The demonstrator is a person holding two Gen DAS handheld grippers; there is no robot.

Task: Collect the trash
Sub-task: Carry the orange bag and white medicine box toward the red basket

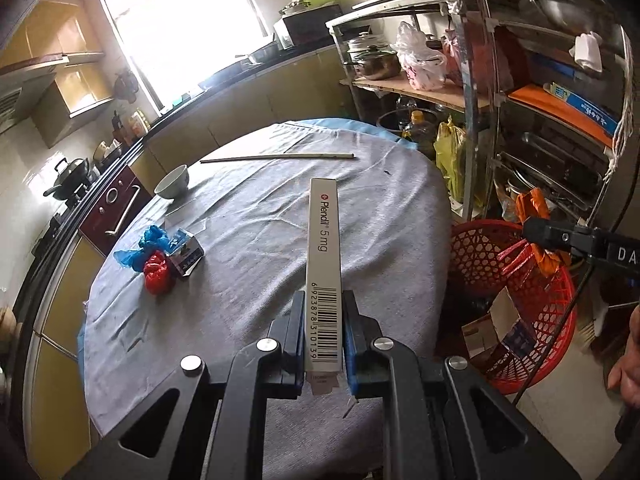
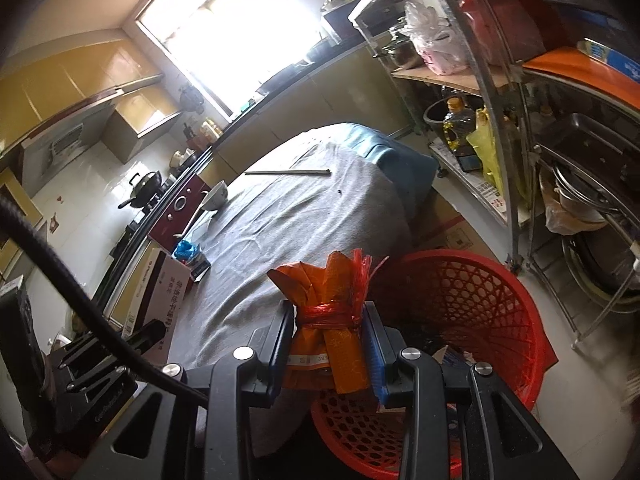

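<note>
My left gripper (image 1: 323, 312) is shut on a long white Plendil medicine box (image 1: 324, 264), held above the grey tablecloth (image 1: 248, 216). My right gripper (image 2: 328, 320) is shut on an orange wrapper bundle (image 2: 330, 320) tied with red string, held over the rim of the red mesh basket (image 2: 472, 304). In the left wrist view the right gripper (image 1: 536, 236) holds the bundle above that basket (image 1: 540, 300). On the table's left lie a crumpled blue bag (image 1: 154, 240), a red bag (image 1: 158, 274) and a small carton (image 1: 188, 254).
A bowl (image 1: 173, 182) and a long chopstick (image 1: 280, 157) lie at the table's far side. A metal shelf rack (image 1: 500, 100) full of pots and bags stands right of the table. The basket holds cardboard scraps (image 1: 496, 332). A kitchen counter and stove run along the left.
</note>
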